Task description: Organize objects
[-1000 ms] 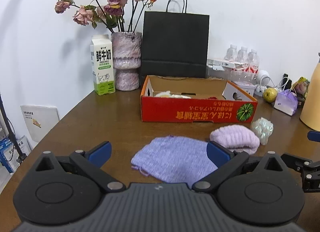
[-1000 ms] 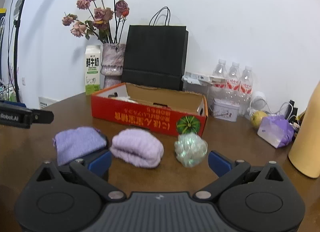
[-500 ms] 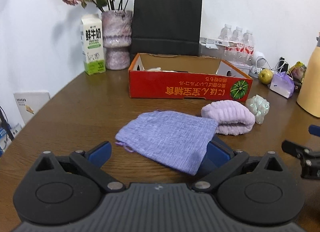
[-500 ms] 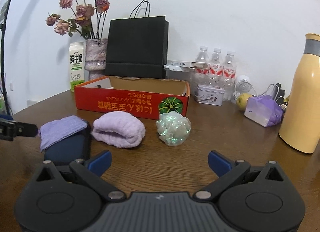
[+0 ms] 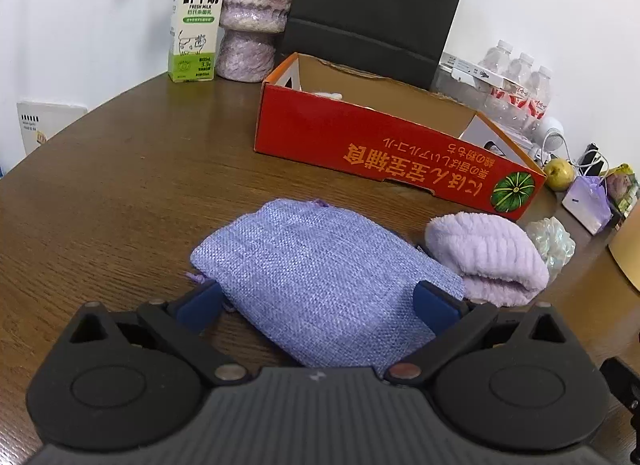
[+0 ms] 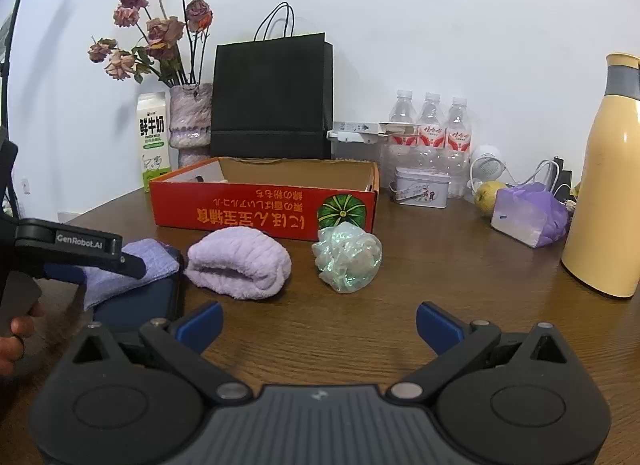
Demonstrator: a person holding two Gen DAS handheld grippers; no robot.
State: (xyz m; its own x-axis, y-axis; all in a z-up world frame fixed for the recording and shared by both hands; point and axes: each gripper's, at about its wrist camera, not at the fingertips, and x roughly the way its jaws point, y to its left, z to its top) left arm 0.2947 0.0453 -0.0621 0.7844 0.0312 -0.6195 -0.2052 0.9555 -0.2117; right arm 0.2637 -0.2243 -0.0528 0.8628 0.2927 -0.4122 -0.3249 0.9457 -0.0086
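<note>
The lavender woven fabric pouch point(image 5: 320, 277) lies on the brown wooden table point(image 5: 120, 185), between the spread fingers of the left gripper point(image 5: 318, 299), not yet pinched. The rolled lilac fleece towel point(image 6: 240, 261) and iridescent mesh puff point(image 6: 347, 257) sit just outside the red cardboard box point(image 6: 264, 213). The right gripper point(image 6: 318, 323) hovers wide apart, empty. Sorting looks barely begun.

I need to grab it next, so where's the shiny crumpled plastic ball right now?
The plastic ball sits on the table in the right wrist view, just in front of the red box, at its pumpkin-picture end, right of the rolled lilac towel.
</note>
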